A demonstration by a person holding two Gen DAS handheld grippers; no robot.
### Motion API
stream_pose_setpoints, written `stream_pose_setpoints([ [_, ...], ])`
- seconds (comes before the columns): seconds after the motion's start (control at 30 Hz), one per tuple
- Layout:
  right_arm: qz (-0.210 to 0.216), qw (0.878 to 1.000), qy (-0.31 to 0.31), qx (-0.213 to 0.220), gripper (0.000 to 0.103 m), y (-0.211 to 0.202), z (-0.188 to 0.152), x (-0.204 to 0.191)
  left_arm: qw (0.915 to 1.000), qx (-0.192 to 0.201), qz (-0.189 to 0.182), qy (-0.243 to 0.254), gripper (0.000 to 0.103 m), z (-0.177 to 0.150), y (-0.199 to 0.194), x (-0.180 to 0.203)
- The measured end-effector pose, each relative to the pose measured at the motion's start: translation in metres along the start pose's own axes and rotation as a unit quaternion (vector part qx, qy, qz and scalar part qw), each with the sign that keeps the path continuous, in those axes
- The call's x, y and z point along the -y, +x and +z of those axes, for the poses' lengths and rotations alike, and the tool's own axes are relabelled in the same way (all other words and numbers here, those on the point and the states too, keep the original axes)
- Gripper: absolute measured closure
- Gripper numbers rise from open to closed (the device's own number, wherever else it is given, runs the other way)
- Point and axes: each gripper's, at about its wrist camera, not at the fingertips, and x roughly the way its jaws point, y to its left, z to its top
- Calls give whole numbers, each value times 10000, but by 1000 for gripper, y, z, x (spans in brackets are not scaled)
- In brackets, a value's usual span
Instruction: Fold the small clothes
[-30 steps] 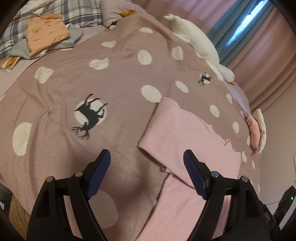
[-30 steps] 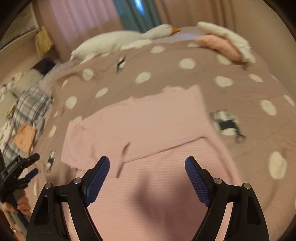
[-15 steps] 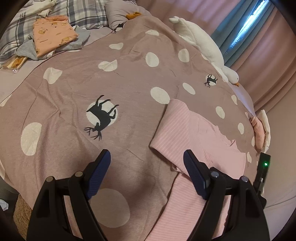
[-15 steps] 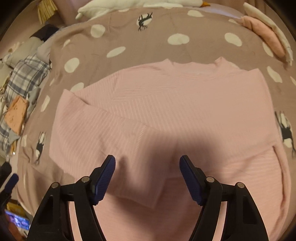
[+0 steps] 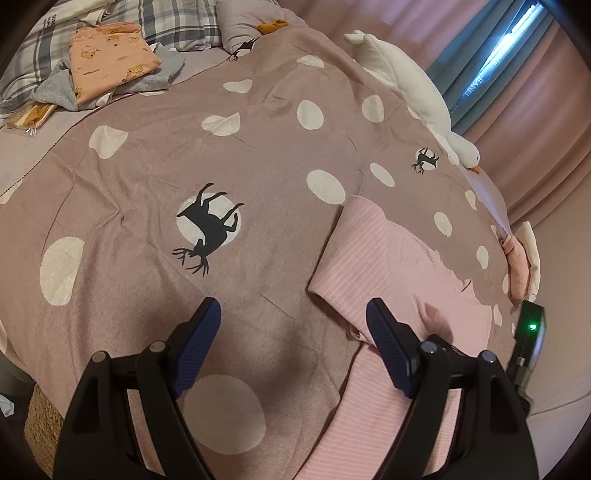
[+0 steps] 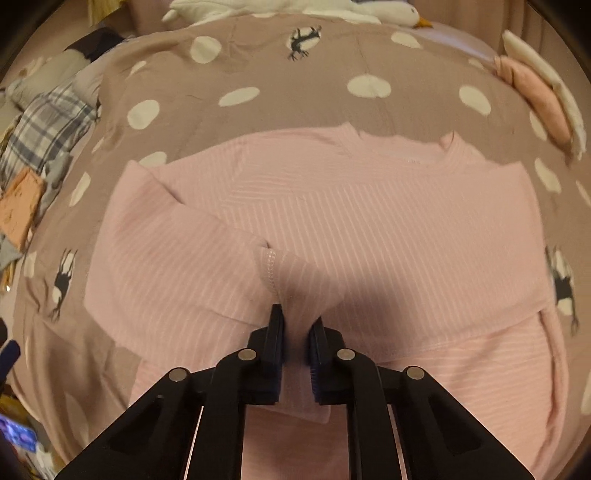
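Spotted bedspread [image 6: 295, 85] supports the pink top [image 6: 388, 221]. Right gripper [image 6: 295, 332] clamps its folded-in sleeve cuff at centre; left gripper [image 5: 293, 325] hovers released, left of the top. Next: lay sleeve flat.

You are in a home bedroom: a bed [image 5: 147, 155] under a spotted deer-print blanket [image 5: 258, 147], plaid pillows [image 5: 177, 18], a plush goose [image 5: 410, 88], and pink curtains [image 5: 535, 122] at the window.

Right tool [image 6: 296, 341] now clamped on sweater [image 6: 369, 229].
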Motion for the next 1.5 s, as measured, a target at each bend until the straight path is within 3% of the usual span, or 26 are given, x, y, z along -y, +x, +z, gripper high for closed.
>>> stream_pose_setpoints([
  [0.7, 71, 9929, -544, 1052, 91, -75, 40, -15, 10000, -31, -35, 61, 22, -1, -3, 3],
  [1.2, 12, 9843, -433, 1713, 91, -137, 74, 12, 9995, -108, -182, 224, 22, 3, 3, 21],
  [1.5, -301, 9834, -361, 1753, 91, -138, 80, 34, 9980, -180, -410, 456, 22, 12, 8, 43],
])
